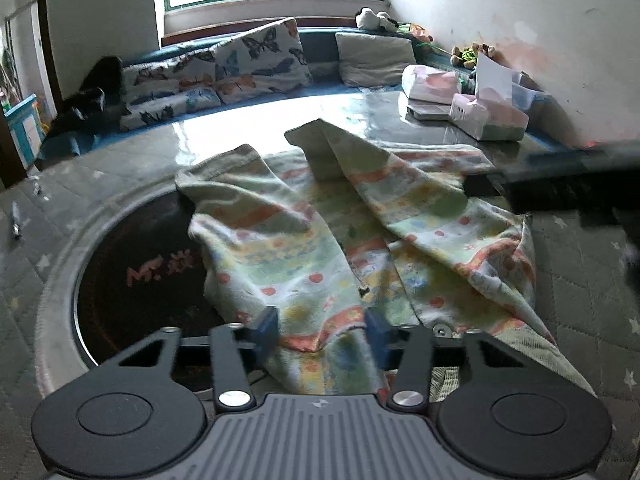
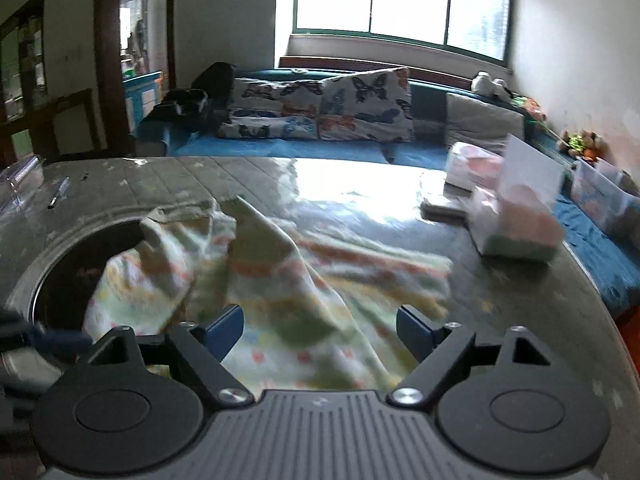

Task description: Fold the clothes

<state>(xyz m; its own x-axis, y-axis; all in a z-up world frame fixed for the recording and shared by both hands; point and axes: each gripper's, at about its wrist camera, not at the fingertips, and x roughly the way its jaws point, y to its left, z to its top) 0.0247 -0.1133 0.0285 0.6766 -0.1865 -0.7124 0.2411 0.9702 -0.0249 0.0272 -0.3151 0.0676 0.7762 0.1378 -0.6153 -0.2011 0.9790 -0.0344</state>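
Note:
A pale patterned garment [image 1: 320,240] with orange, yellow and green bands lies crumpled on the grey table [image 1: 580,300], partly over a dark round inset [image 1: 132,272]. My left gripper [image 1: 322,330] is open, its blue pads on either side of the garment's near edge, the cloth lying between them. My right gripper [image 2: 320,330] is open and empty, just above the garment [image 2: 280,280] near its right part. The right gripper also shows as a dark blurred shape [image 1: 568,180] at the right of the left wrist view.
Tissue packs and a white card [image 1: 484,108] stand at the table's far right. A blue sofa with butterfly cushions [image 1: 224,64] runs behind the table under the window. A pen [image 2: 58,193] lies at the far left of the table.

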